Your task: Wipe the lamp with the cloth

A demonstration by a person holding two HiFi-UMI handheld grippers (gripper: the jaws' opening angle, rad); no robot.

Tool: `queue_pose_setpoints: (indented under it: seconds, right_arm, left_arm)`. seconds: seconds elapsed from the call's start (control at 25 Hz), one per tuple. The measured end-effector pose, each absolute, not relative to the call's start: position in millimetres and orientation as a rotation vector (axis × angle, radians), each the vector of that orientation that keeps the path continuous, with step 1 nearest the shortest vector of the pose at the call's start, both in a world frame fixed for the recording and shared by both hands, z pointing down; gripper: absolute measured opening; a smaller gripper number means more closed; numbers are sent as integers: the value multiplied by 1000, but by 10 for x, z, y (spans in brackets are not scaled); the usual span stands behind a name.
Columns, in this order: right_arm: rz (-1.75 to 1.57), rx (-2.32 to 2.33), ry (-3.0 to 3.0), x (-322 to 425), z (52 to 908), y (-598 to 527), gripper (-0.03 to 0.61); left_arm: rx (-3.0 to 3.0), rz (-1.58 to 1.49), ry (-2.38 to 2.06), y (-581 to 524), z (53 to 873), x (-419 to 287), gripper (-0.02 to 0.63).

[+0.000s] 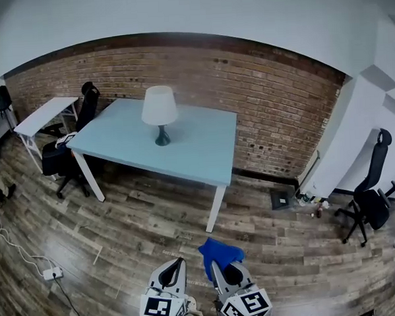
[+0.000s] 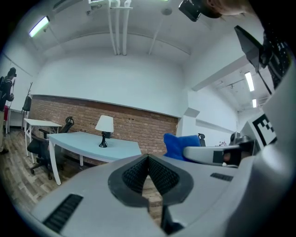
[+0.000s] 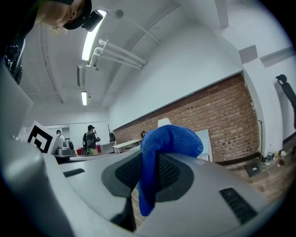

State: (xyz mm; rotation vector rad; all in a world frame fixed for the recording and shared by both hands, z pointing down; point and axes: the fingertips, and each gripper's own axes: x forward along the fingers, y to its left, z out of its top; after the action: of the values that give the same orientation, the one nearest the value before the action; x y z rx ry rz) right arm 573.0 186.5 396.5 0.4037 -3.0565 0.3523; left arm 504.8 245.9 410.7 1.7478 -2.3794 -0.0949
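Observation:
A lamp (image 1: 159,114) with a white shade and a dark teal base stands upright on the pale blue table (image 1: 204,154), far ahead of both grippers. It also shows small in the left gripper view as the lamp (image 2: 104,130). A blue cloth (image 1: 220,253) is clamped in my right gripper (image 1: 224,266), which is shut on it; the cloth (image 3: 163,152) bulges out above the jaws. My left gripper (image 1: 170,273) is beside it, shut, its pads (image 2: 138,173) meeting with nothing between them. Both are held low over the wooden floor.
A brick wall (image 1: 260,98) runs behind the table. A black office chair (image 1: 68,151) and a small white desk (image 1: 43,116) stand at the table's left; another black chair (image 1: 371,191) is at the right. A power strip with cable (image 1: 50,273) lies on the floor at left.

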Motion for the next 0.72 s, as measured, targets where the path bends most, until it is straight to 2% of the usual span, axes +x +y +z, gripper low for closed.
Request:
queue_pose_setpoints:
  seconds: [0.4, 0.72]
  right_arm:
    - [330, 385, -3067, 4653, 3880, 1155, 60]
    - [359, 349, -3055, 4283, 3919, 814, 60]
  left_arm:
    - [1751, -112, -2381, 1755, 4061, 3931, 8]
    - [1754, -132, -2405, 1405, 4004, 3572, 8]
